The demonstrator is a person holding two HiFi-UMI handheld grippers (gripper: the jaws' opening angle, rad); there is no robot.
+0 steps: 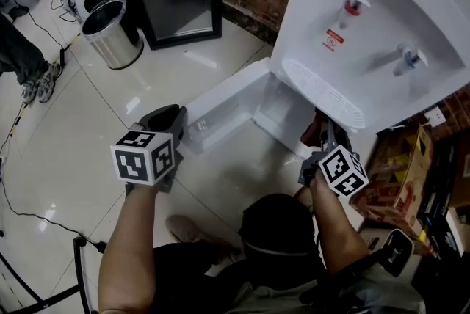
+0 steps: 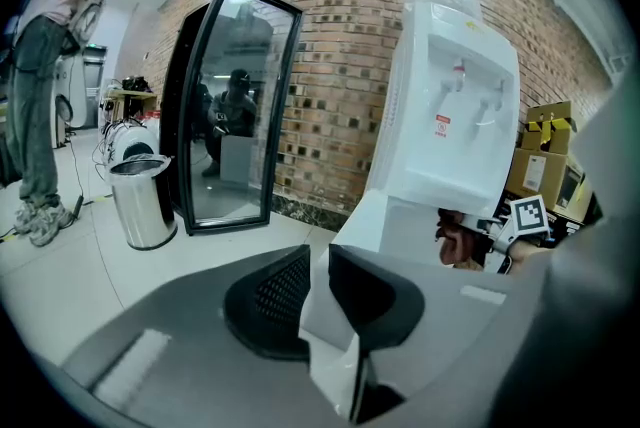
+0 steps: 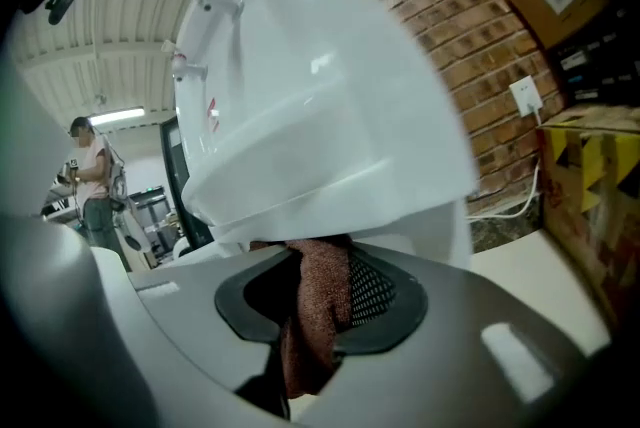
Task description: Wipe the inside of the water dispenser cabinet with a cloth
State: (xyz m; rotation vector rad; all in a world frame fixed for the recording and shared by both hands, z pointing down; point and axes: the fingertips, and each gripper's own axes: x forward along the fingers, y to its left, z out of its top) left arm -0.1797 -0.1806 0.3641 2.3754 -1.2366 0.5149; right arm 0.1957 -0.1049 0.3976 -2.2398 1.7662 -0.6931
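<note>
- While gripping the brown cloth (image 3: 312, 336) in the right tool (image 3: 325, 291), held it at the cabinet (image 1: 283, 111) opening.
- Pinched the open cabinet door (image 1: 220, 103) with the left tool (image 2: 318, 266).

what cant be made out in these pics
- cabinet interior: head view, mostly hidden under the dispenser top and behind the right gripper.
- cloth: right gripper view shows only the strip in its jaws.
- tap label print: head view, too small.
</note>
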